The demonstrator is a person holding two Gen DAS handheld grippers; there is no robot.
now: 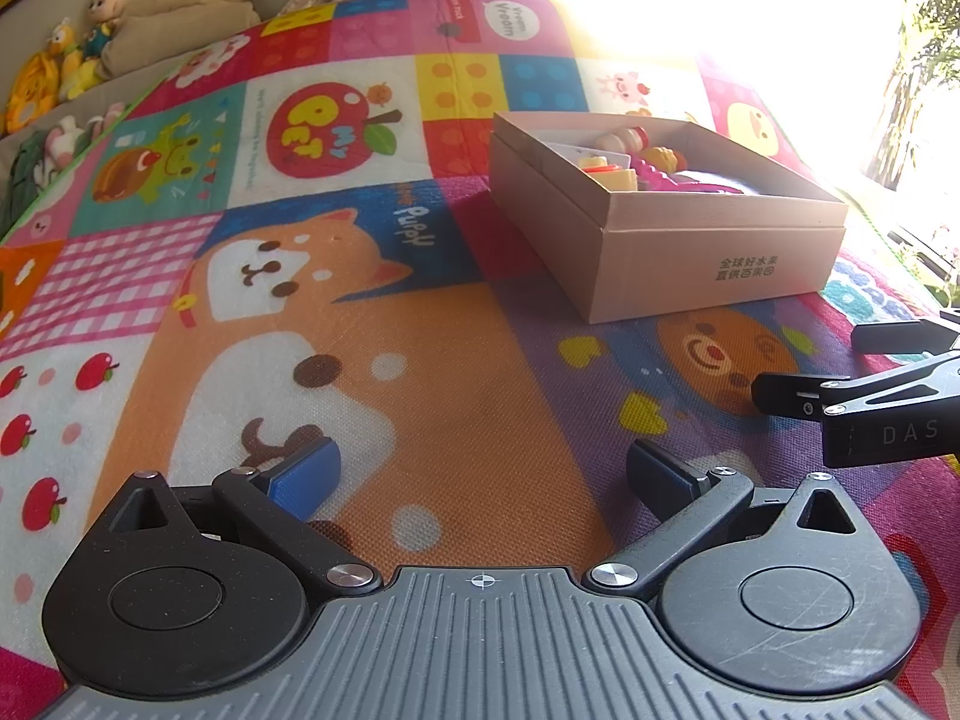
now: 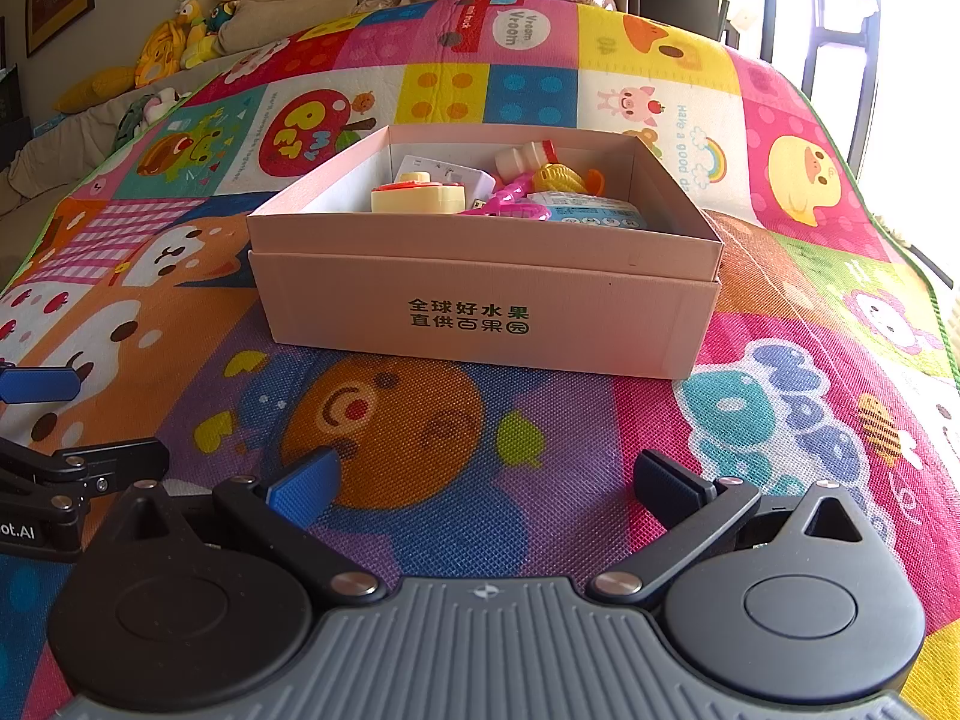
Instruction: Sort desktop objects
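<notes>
A pink cardboard box point(image 2: 480, 300) with green print stands on the colourful play mat point(image 2: 420, 420), ahead of my right gripper point(image 2: 486, 489). Inside lie a cream round toy with a red top point(image 2: 418, 195), a small white bottle point(image 2: 525, 159), a yellow toy point(image 2: 561, 179), a pink plastic piece point(image 2: 510, 204) and a blue-white packet point(image 2: 591, 210). In the left wrist view the same box point(image 1: 708, 258) sits to the upper right of my left gripper point(image 1: 483, 474). Both grippers stand open and empty, low over the mat. The right gripper's fingers point(image 1: 792, 396) show at the left view's right edge.
Plush toys point(image 2: 180, 42) and beige cushions point(image 2: 300, 0) line the far left edge of the mat. A window point(image 1: 750, 0) with strong glare lies at the back right. The left gripper's fingers point(image 2: 42, 384) show at the right view's left edge.
</notes>
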